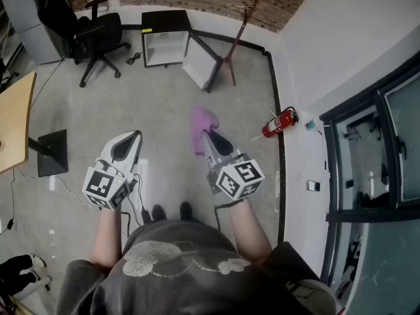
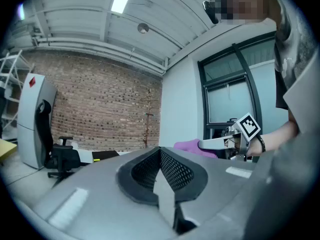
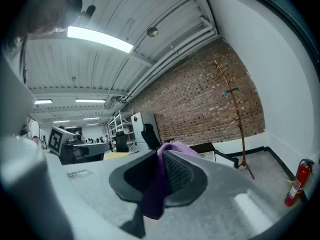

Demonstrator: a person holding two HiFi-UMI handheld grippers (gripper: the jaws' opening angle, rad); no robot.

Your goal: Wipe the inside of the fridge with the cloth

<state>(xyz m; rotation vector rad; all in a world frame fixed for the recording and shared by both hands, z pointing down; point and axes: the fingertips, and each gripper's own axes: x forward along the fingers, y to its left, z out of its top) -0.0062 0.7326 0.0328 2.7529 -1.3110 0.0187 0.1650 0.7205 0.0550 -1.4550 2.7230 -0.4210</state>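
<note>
A small fridge [image 1: 165,46] with a black top stands on the floor against the far wall. Its door [image 1: 200,63] is swung open to the right and the white inside shows. My right gripper [image 1: 205,135] is shut on a purple cloth [image 1: 203,127], which sticks out past the jaw tips. In the right gripper view the cloth [image 3: 159,184] hangs pinched between the jaws, with the fridge [image 3: 209,152] far ahead. My left gripper [image 1: 135,136] is shut with nothing in it. From the left gripper view [image 2: 160,152] the cloth [image 2: 190,146] shows to the right. Both grippers are held at waist height, far from the fridge.
A black office chair [image 1: 93,34] stands left of the fridge and a coat stand [image 1: 239,35] to its right. A red fire extinguisher [image 1: 278,123] lies by the right wall. A wooden desk [image 1: 16,119] and a black base plate [image 1: 52,152] are on the left.
</note>
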